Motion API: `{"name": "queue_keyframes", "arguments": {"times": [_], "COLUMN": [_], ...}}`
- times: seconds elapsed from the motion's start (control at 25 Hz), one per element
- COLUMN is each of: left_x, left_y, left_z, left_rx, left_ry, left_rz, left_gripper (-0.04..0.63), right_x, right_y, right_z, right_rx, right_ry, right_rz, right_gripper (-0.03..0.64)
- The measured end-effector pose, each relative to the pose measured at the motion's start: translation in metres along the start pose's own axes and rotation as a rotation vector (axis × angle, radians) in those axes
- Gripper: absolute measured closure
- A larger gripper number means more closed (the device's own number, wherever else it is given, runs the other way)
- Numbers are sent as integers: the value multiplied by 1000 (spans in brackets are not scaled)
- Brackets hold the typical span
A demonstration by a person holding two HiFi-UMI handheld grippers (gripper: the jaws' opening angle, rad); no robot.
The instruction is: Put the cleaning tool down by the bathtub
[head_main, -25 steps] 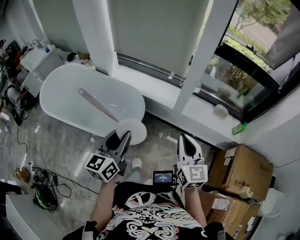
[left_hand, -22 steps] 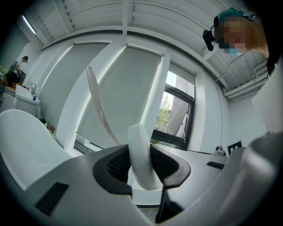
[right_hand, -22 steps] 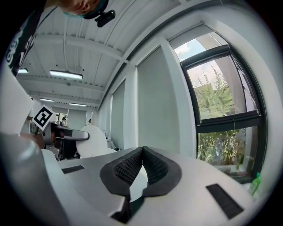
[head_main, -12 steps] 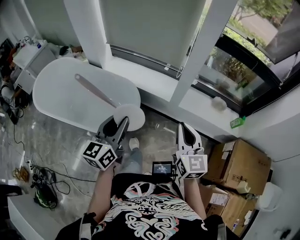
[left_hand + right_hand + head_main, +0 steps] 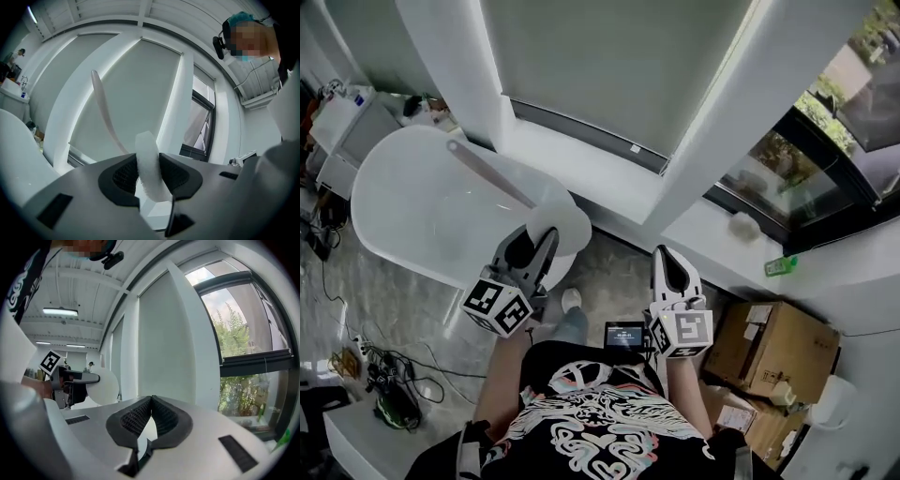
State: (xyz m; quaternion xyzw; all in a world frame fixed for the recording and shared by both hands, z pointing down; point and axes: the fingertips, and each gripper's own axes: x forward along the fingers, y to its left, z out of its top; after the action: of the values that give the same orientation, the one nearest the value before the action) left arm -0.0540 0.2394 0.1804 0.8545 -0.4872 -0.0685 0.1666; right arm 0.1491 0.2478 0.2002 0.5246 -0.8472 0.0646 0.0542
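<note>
The cleaning tool is a round white pad point(image 5: 555, 223) on a long pale handle point(image 5: 487, 173). My left gripper point(image 5: 538, 242) is shut on the pad's edge and holds it over the near end of the white bathtub point(image 5: 412, 220), with the handle reaching out above the tub. In the left gripper view the fuzzy pad point(image 5: 151, 165) is pinched between the dark jaws and the handle point(image 5: 104, 112) curves up. My right gripper point(image 5: 667, 258) hangs to the right with its jaws together and nothing in them. The right gripper view shows the pad point(image 5: 104, 386) held by the left gripper point(image 5: 70, 380).
Cardboard boxes point(image 5: 773, 352) stand at the right by the wall. A green bottle point(image 5: 780, 265) lies on the window sill point(image 5: 712, 234). Cables point(image 5: 384, 389) trail over the marble floor at the left, and a white cabinet point(image 5: 337, 122) stands beyond the tub. A small screen point(image 5: 625, 334) sits at my waist.
The view has drifted, and the pad now lies over the tub's near end instead of at its rim. Both grippers keep their state.
</note>
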Motion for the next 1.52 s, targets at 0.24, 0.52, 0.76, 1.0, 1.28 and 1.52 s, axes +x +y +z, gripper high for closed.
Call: {"name": "queue_keyframes", "arguments": {"times": [0.24,0.52,0.76,1.0,1.28,1.52], "left_x": [66,110,132,152,186,214], "left_y": [67,119,140,152,178,194], "left_z": [30,46,56,61,70,76], "left_rx": [13,63,97,65,93,84], "left_ry": [3,37,33,16,-10,-13], "left_rz": [-11,-11,-3,3,49,42], "left_gripper": [460,460,460,460,460,460], "right_x": [100,162,186,211,261,290], "right_y": [-21,-33,-40,-51,-72,-90], "right_z": [22,29,25,30,39,45], "right_rx": [-16,-27,-20,-18,-68,-78], "right_ry": [-4,5,29,22,25,30], "right_rz": [-22,-56,-73,-61,-67,-65], "right_gripper": [591,591,591,591,591,589]}}
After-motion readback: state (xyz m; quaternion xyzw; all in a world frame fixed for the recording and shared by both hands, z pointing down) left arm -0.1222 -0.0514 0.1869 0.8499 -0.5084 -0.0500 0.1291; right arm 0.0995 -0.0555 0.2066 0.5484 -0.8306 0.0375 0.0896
